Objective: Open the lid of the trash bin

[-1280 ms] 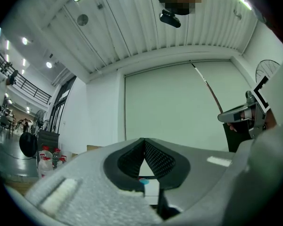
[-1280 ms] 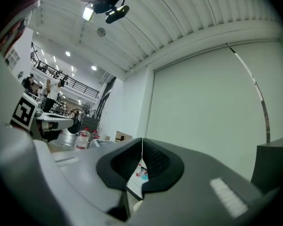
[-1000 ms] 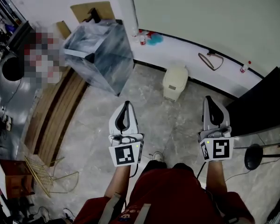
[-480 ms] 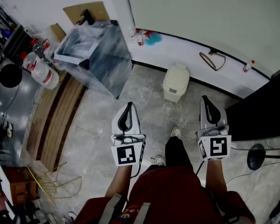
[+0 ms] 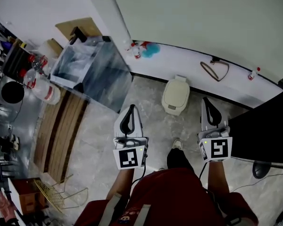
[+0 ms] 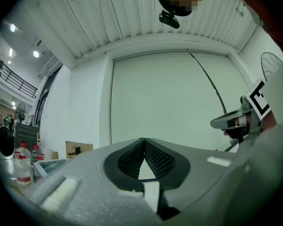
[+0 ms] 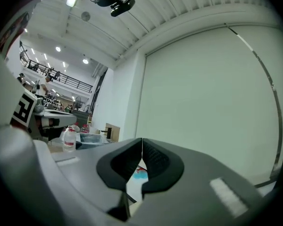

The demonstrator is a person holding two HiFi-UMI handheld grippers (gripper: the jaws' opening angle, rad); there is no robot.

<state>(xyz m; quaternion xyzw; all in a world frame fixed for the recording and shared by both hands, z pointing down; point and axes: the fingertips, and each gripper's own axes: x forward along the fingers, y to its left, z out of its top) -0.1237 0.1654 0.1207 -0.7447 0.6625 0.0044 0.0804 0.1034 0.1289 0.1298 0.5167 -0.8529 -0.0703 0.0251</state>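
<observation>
The trash bin (image 5: 175, 96) is small and cream-coloured, with its lid down. It stands on the stone floor at the foot of the white ledge, seen in the head view. My left gripper (image 5: 130, 107) is held out level to the bin's lower left, shut and empty. To the bin's right, my right gripper (image 5: 205, 100) is also shut and empty. Neither touches the bin. In the left gripper view the gripper (image 6: 143, 140) has its tips together before a pale wall. In the right gripper view that gripper (image 7: 142, 140) has its tips together too. The bin is hidden in both gripper views.
A big container lined with clear plastic (image 5: 92, 72) stands at the left, with water bottles (image 5: 42, 91) and wooden planks (image 5: 61, 126) beside it. A black desk (image 5: 264, 135) fills the right. A cable (image 5: 216, 68) lies on the white ledge. A gold wire rack (image 5: 56, 197) sits lower left.
Both grippers have moved forward toward the wall, still shut. The trash bin now lies closer, between and just ahead of them. The person's foot has stepped forward.
</observation>
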